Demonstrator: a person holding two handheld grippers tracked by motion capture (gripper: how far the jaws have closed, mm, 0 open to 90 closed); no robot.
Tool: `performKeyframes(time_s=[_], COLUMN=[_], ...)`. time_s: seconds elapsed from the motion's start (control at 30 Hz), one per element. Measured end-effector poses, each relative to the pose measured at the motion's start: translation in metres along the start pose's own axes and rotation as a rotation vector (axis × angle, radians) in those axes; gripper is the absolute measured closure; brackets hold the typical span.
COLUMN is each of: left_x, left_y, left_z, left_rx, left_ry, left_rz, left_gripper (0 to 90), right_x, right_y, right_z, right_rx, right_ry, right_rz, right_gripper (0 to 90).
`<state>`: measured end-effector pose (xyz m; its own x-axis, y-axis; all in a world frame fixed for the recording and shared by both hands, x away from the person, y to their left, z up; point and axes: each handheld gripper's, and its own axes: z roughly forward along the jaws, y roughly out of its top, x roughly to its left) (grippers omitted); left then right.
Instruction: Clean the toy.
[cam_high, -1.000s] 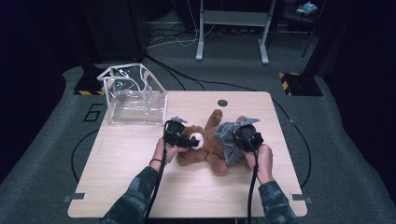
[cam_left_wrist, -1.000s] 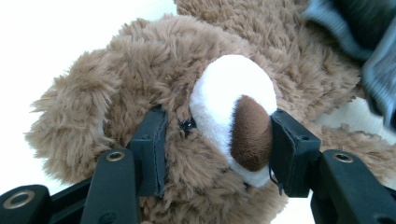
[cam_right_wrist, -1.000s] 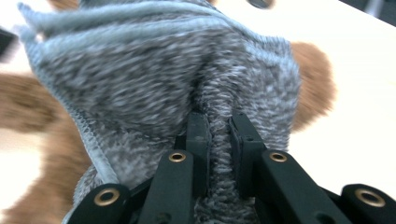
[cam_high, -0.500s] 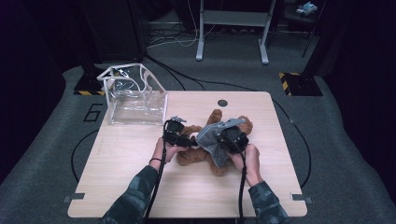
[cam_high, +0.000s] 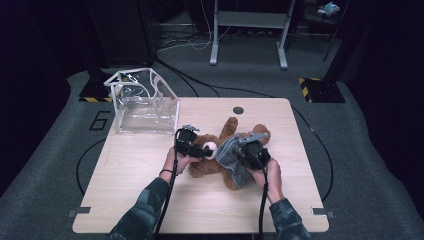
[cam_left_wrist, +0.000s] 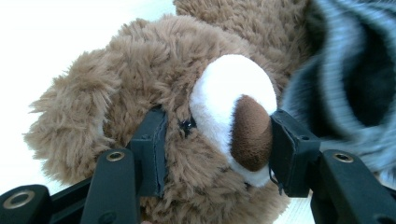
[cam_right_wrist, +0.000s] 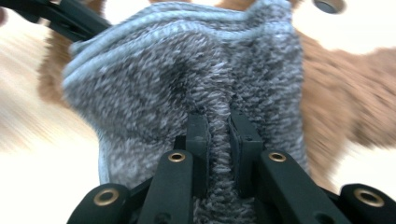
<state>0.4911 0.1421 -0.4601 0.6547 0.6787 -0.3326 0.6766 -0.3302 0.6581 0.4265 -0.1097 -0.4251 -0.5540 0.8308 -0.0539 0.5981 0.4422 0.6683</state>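
A brown teddy bear (cam_high: 223, 150) lies on its back in the middle of the wooden table (cam_high: 150, 200). My left gripper (cam_high: 205, 152) is shut on the bear's head (cam_left_wrist: 168, 116), one pad by the eye and the other against the white muzzle with its brown nose (cam_left_wrist: 252, 133). My right gripper (cam_right_wrist: 218, 133) is shut on a fold of grey knitted cloth (cam_right_wrist: 187, 79), a small garment (cam_high: 232, 157) held over the bear's body, close to the head. The cloth hides much of the bear's trunk in the high view.
A clear plastic box (cam_high: 142, 102) with a white frame stands at the table's back left corner. A small dark round hole (cam_high: 238, 110) sits near the far edge. The person's forearms in camouflage sleeves (cam_high: 145, 210) come in from the near edge.
My right gripper has carried the grey cloth leftward across the bear toward its head. The left gripper and the bear's head have stayed put.
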Motion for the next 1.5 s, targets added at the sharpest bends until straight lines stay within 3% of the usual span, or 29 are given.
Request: performKeyframes(time_s=[0.23,0.37,0.6,0.73,0.9,1.0,1.07,1.37,1.43,1.5], left_x=[0.000,0.000,0.000,0.001,0.000,0.000,0.000,-0.001,-0.001,0.000], left_y=[0.000,-0.001,-0.001,-0.001,-0.001,-0.001,0.000,-0.001,-0.001,-0.001], left_z=[0.000,0.000,-0.001,-0.001,0.000,0.000,0.000,0.000,0.000,0.000], left_rx=[-0.002,-0.004,-0.003,-0.003,-0.002,-0.005,-0.004,-0.001,-0.004,-0.004], left_ry=[-0.004,-0.006,-0.006,-0.006,-0.004,-0.003,-0.002,-0.003,-0.005,-0.006], left_rz=[0.002,-0.003,-0.002,0.000,0.005,0.006,0.006,0.006,0.004,0.003], left_gripper=[45.4,45.3,45.3,45.3,45.3,45.3,45.3,45.3,45.3,45.2], right_x=[-0.032,-0.040,-0.055,-0.068,-0.075,-0.083,-0.086,-0.100,-0.105,-0.110], right_y=[-0.022,-0.026,-0.007,0.008,0.008,-0.001,-0.004,-0.028,-0.032,-0.032], right_z=[-0.016,-0.021,-0.045,-0.039,0.000,0.018,0.024,0.047,0.045,0.033], right_rx=[-0.002,0.014,-0.080,-0.101,0.009,0.026,0.048,0.219,0.247,0.228], right_ry=[-0.061,-0.084,-0.124,-0.110,-0.089,-0.069,-0.077,-0.129,-0.160,-0.188], right_rz=[0.100,0.116,0.136,0.151,0.151,0.192,0.192,0.213,0.196,0.213], right_gripper=[80.6,80.3,80.2,80.2,80.4,80.6,80.6,80.6,80.5,80.5])
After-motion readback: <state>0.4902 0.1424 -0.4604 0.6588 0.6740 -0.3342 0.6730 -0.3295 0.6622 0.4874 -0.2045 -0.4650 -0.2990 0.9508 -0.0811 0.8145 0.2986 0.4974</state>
